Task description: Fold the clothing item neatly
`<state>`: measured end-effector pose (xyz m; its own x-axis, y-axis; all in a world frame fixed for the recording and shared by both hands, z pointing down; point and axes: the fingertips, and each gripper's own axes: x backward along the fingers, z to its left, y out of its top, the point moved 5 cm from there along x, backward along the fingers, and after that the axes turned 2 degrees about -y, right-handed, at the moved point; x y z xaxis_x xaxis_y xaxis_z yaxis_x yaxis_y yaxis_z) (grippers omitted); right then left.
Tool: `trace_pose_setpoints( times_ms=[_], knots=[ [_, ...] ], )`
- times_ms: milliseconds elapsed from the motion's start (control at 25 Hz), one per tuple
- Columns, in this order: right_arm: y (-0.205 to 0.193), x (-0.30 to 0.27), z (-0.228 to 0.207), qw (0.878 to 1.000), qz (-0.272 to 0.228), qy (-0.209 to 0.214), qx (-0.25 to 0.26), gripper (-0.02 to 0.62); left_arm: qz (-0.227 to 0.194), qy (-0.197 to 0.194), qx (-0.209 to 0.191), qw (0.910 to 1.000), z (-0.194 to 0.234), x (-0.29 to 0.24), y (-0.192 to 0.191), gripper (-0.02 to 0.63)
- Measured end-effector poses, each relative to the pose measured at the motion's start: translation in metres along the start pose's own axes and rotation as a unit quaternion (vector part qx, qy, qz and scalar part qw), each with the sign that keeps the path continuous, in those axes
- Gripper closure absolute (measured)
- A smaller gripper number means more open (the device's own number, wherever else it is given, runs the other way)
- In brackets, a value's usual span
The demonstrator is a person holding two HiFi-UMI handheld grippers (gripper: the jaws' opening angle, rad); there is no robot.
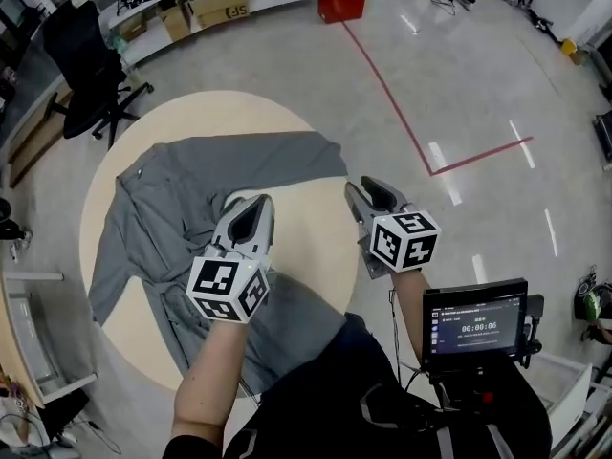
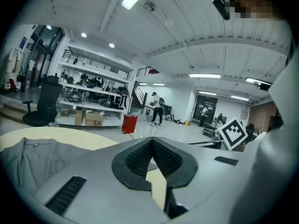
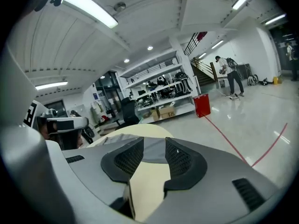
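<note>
Grey garment (image 1: 191, 208) lay spread flat on the round table (image 1: 239, 113), under and to the left of the left gripper (image 1: 251, 208). Its near hem hung over the table edge. Left gripper had its jaws together, empty. Right gripper (image 1: 368, 191) had a narrow gap with nothing in it, over bare table just right of the cloth, garment ahead of it.

Cloth looked thin, light and limp: probably sags and bunches if lifted at one point. Best to pinch edges, hem corner or shoulder seam, one per gripper.
</note>
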<state>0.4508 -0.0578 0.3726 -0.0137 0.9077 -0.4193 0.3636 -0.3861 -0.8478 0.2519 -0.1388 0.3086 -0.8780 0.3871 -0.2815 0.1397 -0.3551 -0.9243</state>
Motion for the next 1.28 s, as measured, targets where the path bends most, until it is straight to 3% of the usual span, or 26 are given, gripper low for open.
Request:
trace_pose_setpoints(
  times_ms=[240,400,600,760,840,1280],
  knots=[
    [-0.057,-0.075,-0.062,0.993,0.075,0.003,-0.096,0.453,0.086,0.000,0.007,0.9963,0.019,-0.083,-0.060,0.612],
    [-0.089,-0.123,-0.092,0.986,0.118,-0.005,-0.115,0.440,0.133,0.004,0.001,0.9911,0.038,-0.135,-0.089,0.613],
    [-0.112,-0.156,-0.103,0.970,0.153,0.029,-0.185,0.440,0.176,0.006,0.008,0.9844,0.044,-0.154,-0.116,0.613],
    [-0.119,-0.152,-0.105,0.949,0.172,0.063,-0.258,0.442,0.183,0.004,0.011,0.9830,0.035,-0.144,-0.115,0.614],
    [-0.121,-0.152,-0.106,0.943,0.178,0.072,-0.272,0.442,0.183,0.003,0.008,0.9831,0.033,-0.141,-0.114,0.613],
    [-0.110,-0.151,-0.109,0.943,0.159,0.066,-0.284,0.559,0.182,0.017,0.024,0.9828,0.043,-0.117,-0.111,0.612]
  ],
)
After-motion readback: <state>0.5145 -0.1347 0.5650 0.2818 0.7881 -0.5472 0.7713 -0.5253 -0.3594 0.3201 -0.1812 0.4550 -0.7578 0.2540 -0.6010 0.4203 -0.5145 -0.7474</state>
